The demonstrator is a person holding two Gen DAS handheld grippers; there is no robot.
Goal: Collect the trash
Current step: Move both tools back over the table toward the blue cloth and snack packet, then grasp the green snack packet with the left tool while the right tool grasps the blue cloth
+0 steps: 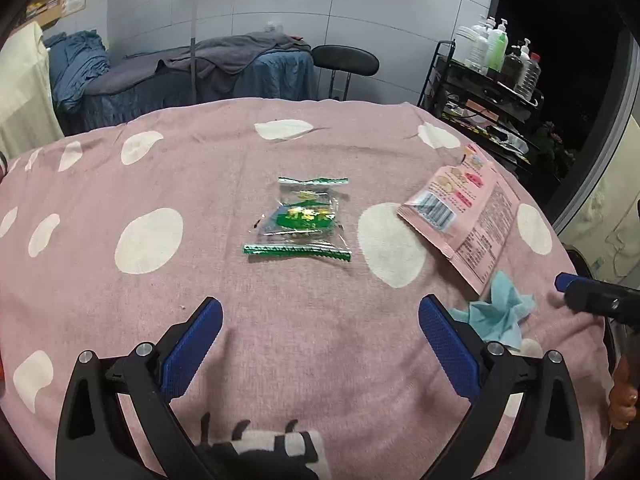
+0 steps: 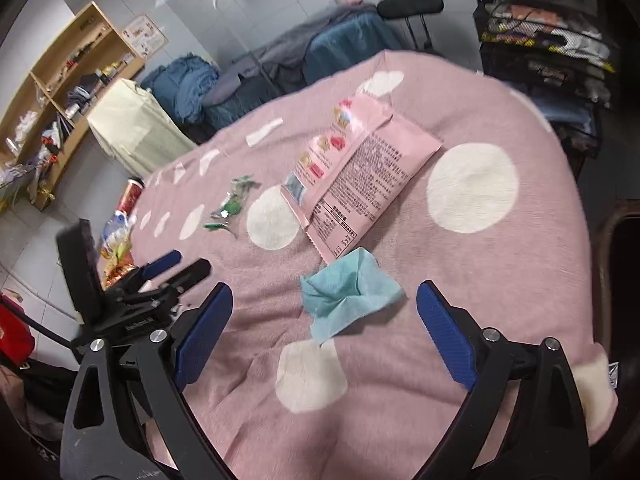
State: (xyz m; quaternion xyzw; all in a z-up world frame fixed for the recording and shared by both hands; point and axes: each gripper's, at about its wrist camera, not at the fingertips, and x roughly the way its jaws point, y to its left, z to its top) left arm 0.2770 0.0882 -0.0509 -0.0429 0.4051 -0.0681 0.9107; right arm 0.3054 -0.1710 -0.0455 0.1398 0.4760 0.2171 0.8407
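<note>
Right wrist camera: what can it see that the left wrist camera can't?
Only the right wrist view shows the wooden shelf and the red can past the table edge. Only the left wrist view shows the pump bottles on the black rack. Both show the green wrapper, the pink packet, the blue tissue and the spotted pink cloth.

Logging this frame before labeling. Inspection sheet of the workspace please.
Surface: pink blanket with white spots, no hard top visible.
Job's things: green-and-clear wrapper at centre; pink packet lying flat; crumpled blue tissue touching the packet's near corner.
Clutter: nothing seen on the blanket.
Grippers: left gripper open, empty; right gripper open, empty, facing the tissue.
Cables: nothing seen.
Surroundings: black stool, bottle rack, wooden shelf.
</note>
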